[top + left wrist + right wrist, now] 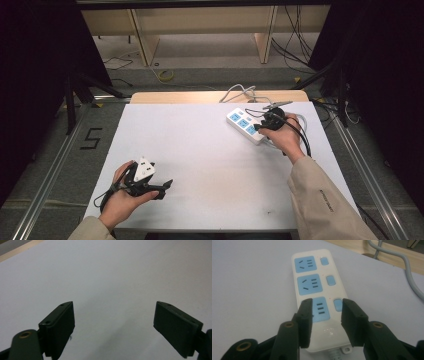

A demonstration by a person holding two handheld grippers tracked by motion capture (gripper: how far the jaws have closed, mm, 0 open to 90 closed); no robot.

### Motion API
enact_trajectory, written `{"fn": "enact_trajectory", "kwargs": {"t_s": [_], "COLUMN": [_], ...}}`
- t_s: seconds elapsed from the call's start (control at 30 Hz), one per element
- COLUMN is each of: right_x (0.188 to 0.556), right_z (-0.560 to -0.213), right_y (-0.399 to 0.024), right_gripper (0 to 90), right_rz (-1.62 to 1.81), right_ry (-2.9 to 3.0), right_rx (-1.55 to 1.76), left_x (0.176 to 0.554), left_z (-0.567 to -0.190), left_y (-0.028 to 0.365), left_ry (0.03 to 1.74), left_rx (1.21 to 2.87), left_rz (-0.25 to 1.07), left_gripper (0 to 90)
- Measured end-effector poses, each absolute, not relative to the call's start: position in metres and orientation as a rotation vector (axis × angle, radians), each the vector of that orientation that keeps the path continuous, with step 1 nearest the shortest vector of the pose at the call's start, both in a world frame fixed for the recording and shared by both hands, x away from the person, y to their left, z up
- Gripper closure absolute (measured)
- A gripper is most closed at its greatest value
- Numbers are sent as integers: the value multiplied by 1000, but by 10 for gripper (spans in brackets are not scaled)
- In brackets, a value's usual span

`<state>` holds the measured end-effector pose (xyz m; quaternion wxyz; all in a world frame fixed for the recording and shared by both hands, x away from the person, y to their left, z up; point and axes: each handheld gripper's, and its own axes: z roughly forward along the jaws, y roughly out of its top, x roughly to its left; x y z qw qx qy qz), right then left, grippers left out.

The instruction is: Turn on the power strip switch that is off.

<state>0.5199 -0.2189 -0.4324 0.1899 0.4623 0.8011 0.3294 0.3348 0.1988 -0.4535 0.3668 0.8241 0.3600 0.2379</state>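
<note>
Blue sockets (310, 284) show past the right gripper (325, 312).

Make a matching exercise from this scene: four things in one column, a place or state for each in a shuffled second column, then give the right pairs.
Things
1. left gripper
2. right gripper
3. power strip
4. grey cable

Places or states
A. white with blue sockets, lying flat on the white table
B. jaws wide apart above bare table surface
C. runs off the far edge of the table
D. jaws partly closed, poised over the strip's nearest socket

Pairs: 1-B, 2-D, 3-A, 4-C
</note>
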Motion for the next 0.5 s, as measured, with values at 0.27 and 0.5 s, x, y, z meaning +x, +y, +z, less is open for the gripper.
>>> {"fn": "enact_trajectory", "kwargs": {"t_s": [0.27,0.5], "right_x": [505,490], "right_z": [-425,-420], "right_y": [-220,-220], "right_gripper": [579,555], "right_rz": [961,977], "right_ry": [2249,2253], "right_rx": [1270,1235], "left_x": [335,335], "left_z": [-454,-454], "left_y": [199,198], "left_ry": [928,929], "left_rx": [2116,2118], "left_rz": [609,610], "left_gripper": [169,169]}}
